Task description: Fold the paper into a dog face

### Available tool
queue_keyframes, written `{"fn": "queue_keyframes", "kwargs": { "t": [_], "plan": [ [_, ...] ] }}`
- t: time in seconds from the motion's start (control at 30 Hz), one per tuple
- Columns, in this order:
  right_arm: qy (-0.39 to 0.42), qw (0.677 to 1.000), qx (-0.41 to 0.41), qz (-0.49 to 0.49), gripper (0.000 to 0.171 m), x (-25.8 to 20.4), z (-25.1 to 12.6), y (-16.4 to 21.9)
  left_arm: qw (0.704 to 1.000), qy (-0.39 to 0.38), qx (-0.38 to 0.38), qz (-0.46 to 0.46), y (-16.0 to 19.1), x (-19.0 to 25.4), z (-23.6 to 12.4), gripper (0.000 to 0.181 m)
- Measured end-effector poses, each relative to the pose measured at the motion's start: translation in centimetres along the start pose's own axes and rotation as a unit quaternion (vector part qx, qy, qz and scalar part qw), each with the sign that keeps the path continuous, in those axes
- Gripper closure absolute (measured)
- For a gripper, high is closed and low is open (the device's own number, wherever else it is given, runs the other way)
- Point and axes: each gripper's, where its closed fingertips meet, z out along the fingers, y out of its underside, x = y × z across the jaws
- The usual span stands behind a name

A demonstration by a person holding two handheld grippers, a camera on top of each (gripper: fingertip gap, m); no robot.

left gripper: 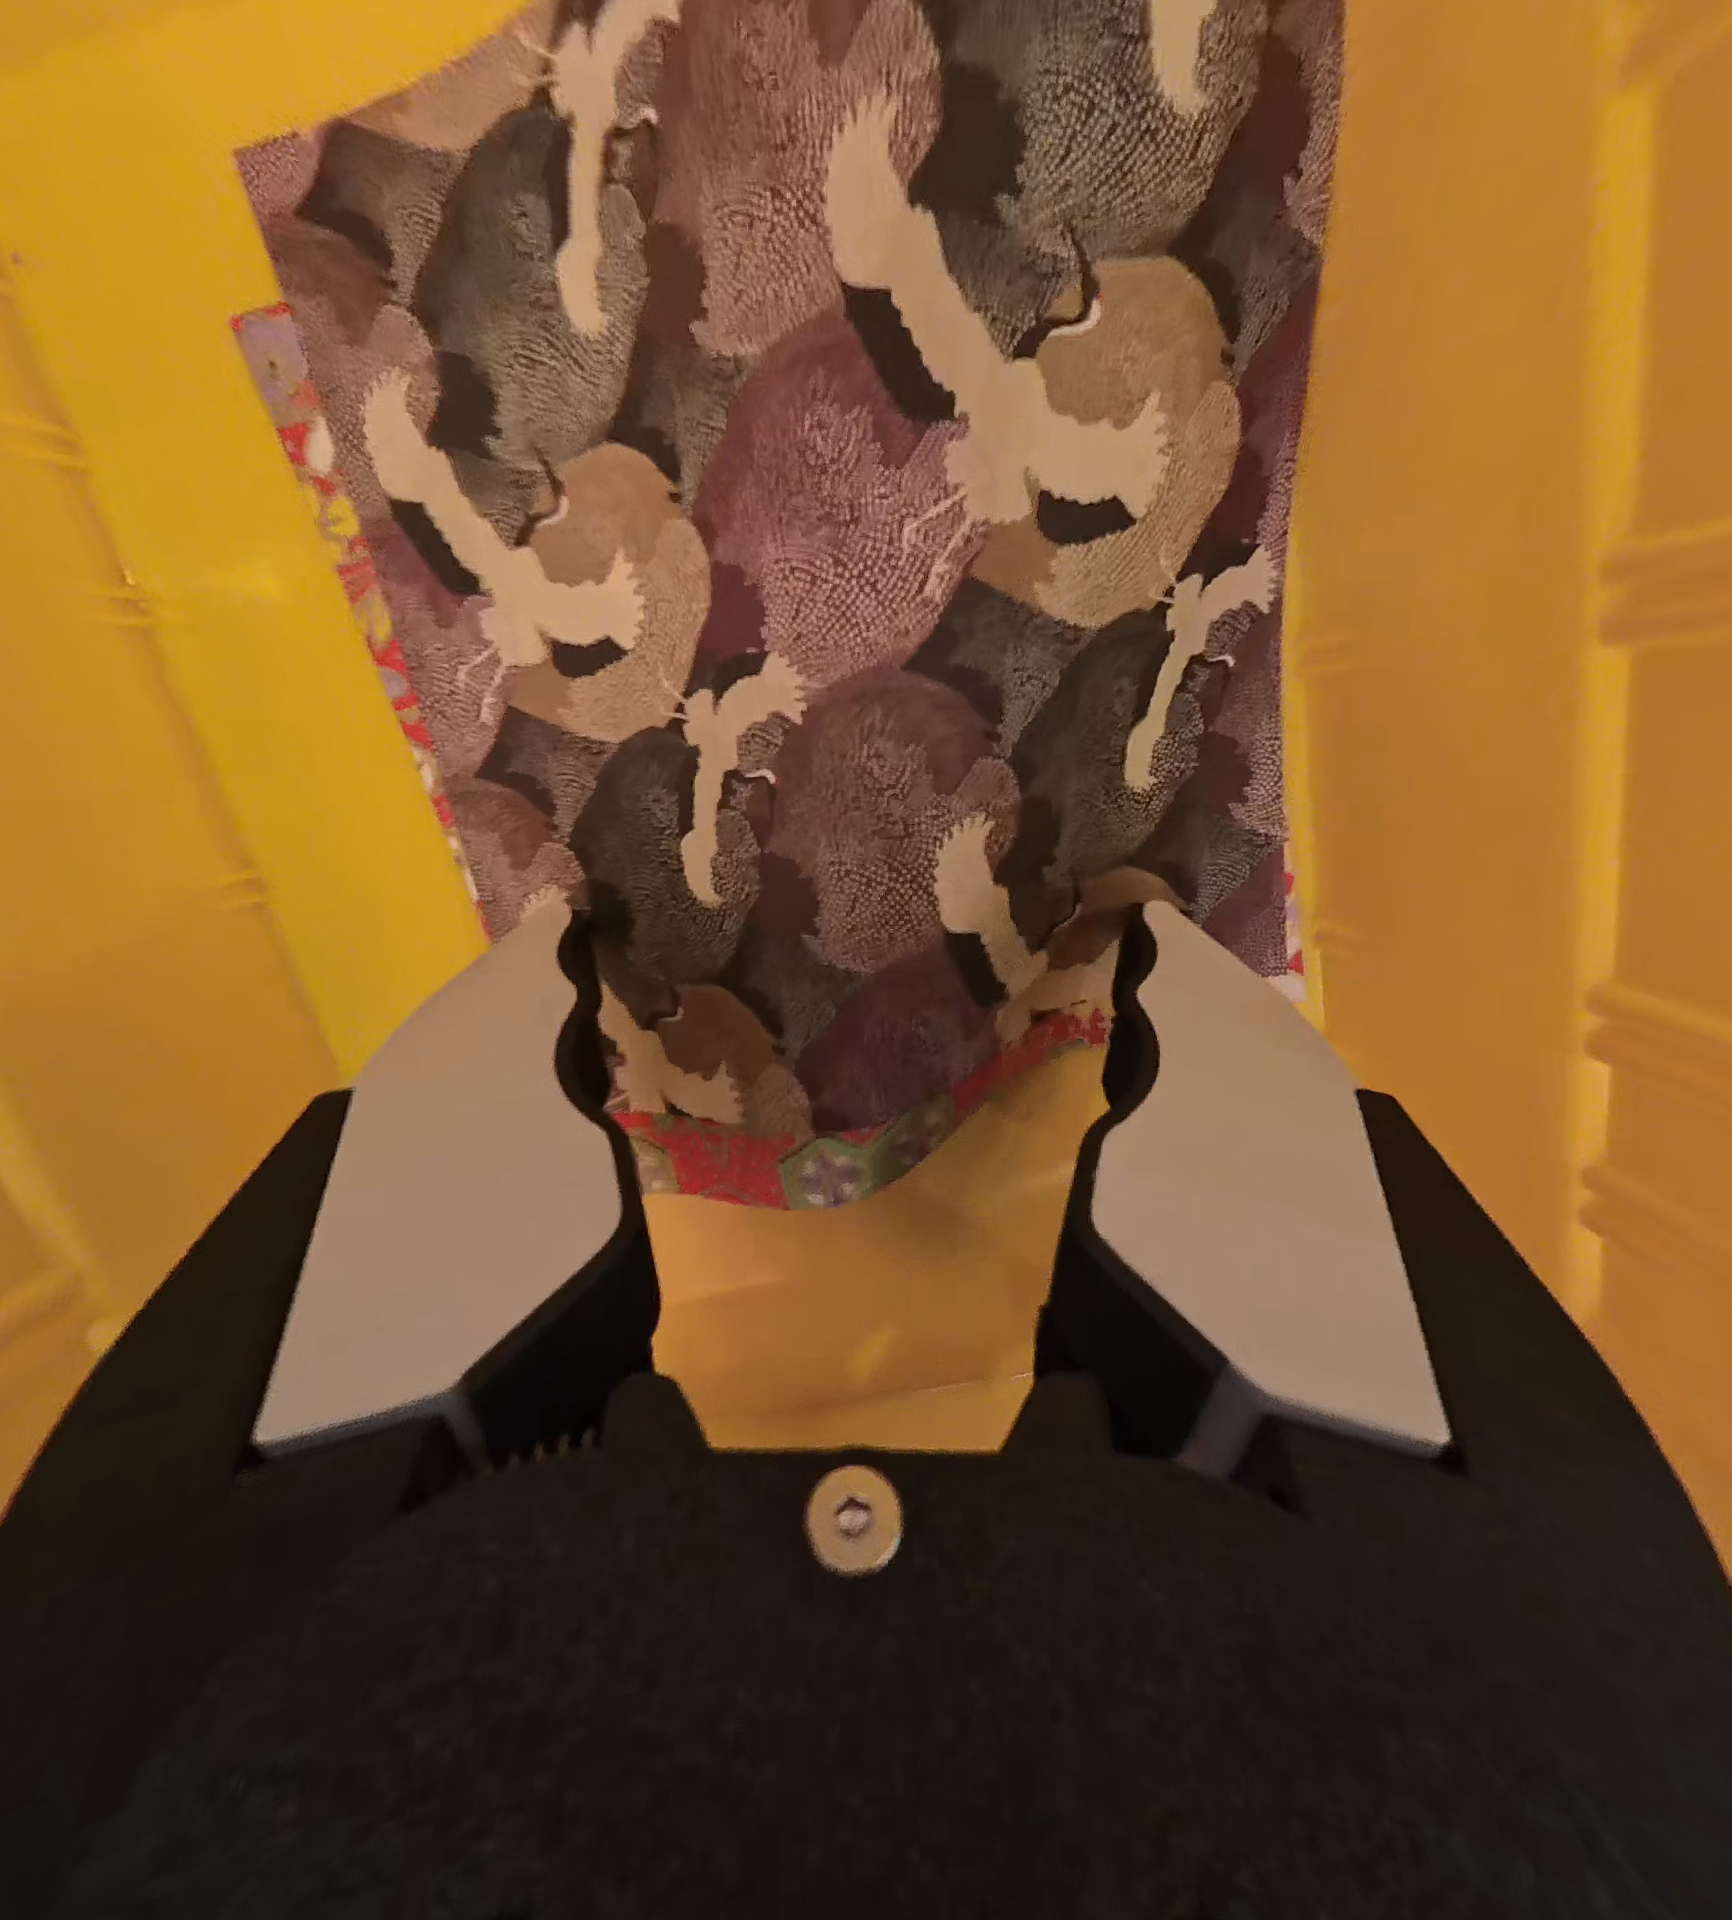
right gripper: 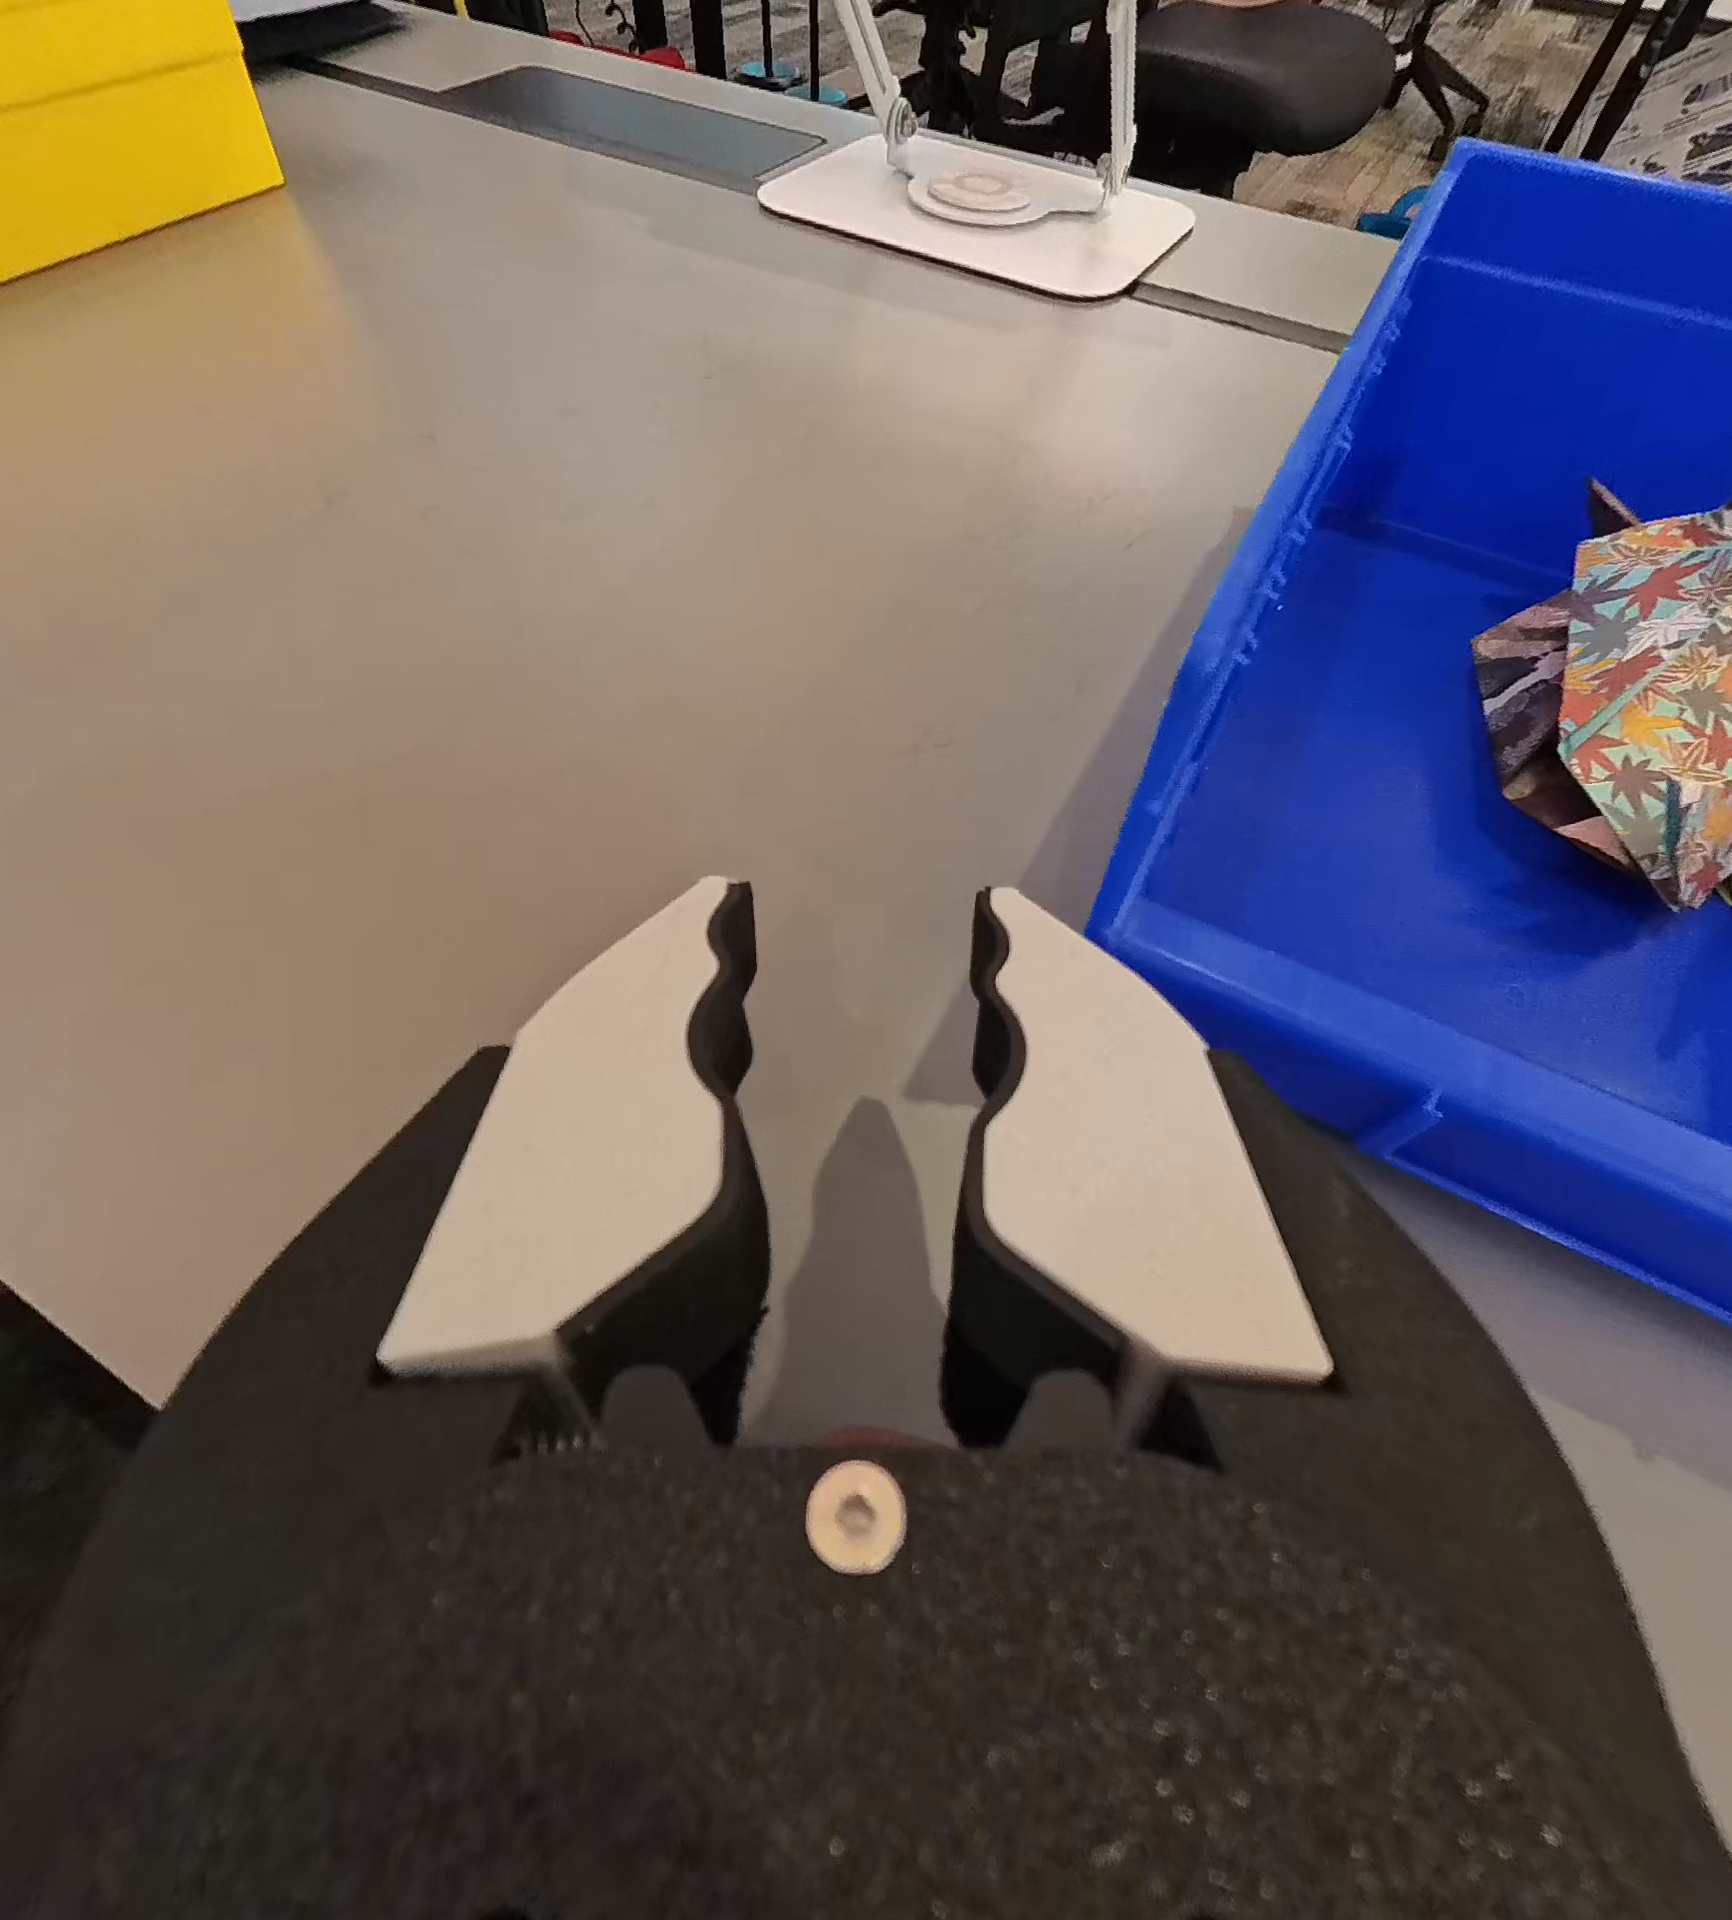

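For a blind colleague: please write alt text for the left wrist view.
The open left hand-held gripper reaches into a yellow bin toward a crane-patterned paper sheet. A red floral sheet peeks out beneath it.

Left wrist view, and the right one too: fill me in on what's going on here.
The left gripper is open inside a yellow bin, its fingers on either side of the near edge of a crane-patterned paper sheet that lies on a red floral sheet; nothing is pinched yet. The right gripper hangs open and empty over the grey table, beside a blue bin holding folded paper pieces. No folding has started.
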Motion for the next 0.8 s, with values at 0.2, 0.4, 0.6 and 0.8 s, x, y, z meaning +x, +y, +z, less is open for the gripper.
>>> {"fn": "queue_keyframes", "kwargs": {
  "t": [0.2, 0.4, 0.6, 0.8],
  "plan": [
    [-0.001, 1.0, -0.005, -0.004, 0.132, -0.1, 0.11, 0.1, 1.0, -0.016, -0.004, 0.018, -0.14, -0.16, -0.13, 0.088],
    [-0.003, 1.0, -0.009, -0.005, 0.132, -0.18, 0.2, 0.2, 1.0, 0.008, -0.005, 0.022, -0.09, 0.48, -0.17, 0.108],
    [-0.006, 1.0, -0.009, -0.007, 0.132, -0.28, 0.19, 0.23, 1.0, 0.008, -0.005, 0.023, -0.02, 0.43, -0.24, 0.117],
    [-0.007, 1.0, -0.013, -0.014, 0.132, -0.47, 0.17, 0.35, 0.999, 0.009, -0.011, 0.028, -0.02, 0.28, -0.31, 0.127]
  ]
}}
